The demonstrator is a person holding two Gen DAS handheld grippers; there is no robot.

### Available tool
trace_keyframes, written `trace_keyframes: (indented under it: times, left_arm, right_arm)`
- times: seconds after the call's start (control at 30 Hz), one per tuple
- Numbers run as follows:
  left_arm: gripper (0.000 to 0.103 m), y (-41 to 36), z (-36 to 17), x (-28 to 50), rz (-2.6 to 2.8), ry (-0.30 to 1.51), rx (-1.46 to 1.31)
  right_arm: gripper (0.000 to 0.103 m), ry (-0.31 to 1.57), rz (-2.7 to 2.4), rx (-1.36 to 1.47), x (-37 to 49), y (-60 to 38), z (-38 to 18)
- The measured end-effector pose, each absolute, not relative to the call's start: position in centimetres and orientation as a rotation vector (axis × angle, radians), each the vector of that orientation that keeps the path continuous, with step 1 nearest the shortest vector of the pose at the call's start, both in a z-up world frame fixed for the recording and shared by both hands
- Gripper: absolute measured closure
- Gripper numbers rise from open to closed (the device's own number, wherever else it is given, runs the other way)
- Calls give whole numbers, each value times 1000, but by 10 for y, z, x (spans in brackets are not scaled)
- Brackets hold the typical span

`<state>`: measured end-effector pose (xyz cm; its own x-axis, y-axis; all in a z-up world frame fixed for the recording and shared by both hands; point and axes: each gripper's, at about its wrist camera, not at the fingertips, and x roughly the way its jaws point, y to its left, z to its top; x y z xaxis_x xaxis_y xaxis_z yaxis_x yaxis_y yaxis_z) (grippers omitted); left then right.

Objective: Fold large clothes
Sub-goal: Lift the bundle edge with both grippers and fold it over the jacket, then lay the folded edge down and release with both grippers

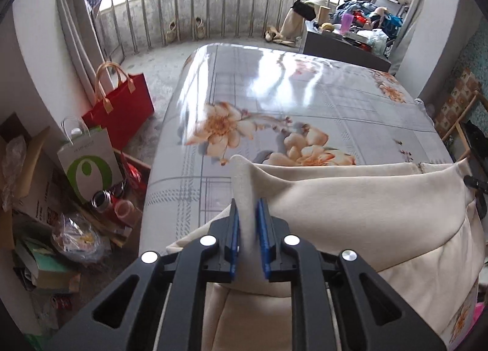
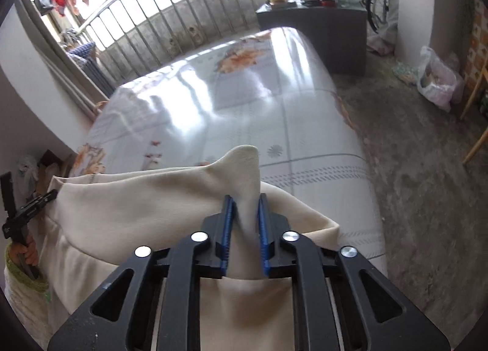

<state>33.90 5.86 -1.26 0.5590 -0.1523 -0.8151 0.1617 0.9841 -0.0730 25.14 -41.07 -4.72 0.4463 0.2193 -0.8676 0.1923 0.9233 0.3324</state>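
Left wrist view: the big cream soft cloth garment (image 1: 350, 204) lies at the near edge of the table and hangs over it.
Cloth corner: one corner of the cream garment sticks up between the blue pads (image 1: 235, 229) of the left gripper (image 1: 247, 207).
Left gripper: black with blue pads, jaws a little apart, cloth between them; I cannot tell if the pads press on it.
Right wrist view: the other corner of the cream garment (image 2: 152, 207) stands up between the fingers of the right gripper (image 2: 245, 201).
Right gripper: jaws a little apart around the cloth; I cannot tell if it grips.
Table: a shiny grey table cover with orange flowers (image 1: 274, 101), bare from the garment to the far edge.
Left side of table: a red bag with tan handles (image 1: 122, 104) and a white paper bag with a green ring (image 1: 88, 162) stand on the floor.
Far side: a grey metal railing (image 1: 213, 9).
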Motion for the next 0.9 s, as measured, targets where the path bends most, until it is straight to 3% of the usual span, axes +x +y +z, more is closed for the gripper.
trace_keyframes:
  times: [0.27,0.43,0.53,0.57,0.6,0.63,0.83,0.9]
  left_arm:
    - [80,49,48,311,-279,768,-23]
    - [79,5,-4,336,-340,990,-14]
    - [79,19,-32,349,-321,992,-100]
    - [79,23,-31,349,-318,991,-118]
    - [79,27,-28,348,-316,990,-134]
    - [79,32,-26,346,-312,985,-140]
    - [80,63,8,316,-275,900,-142]
    - [80,64,17,294,-376,883,-162]
  right_arm:
    - [76,985,94,285,245,-382,4]
    - [80,1098,204,197,269,-332,-30]
    - [81,1156,107,168,279,-344,-61]
    - [84,1148,112,227,279,-356,-62]
    - [98,1153,74,254,277,-367,-63]
    - [101,1159,24,255,274,-376,-62]
    - [94,1066,-19,186,241,-379,-13]
    - [87,1030,79,184,218,-366,2]
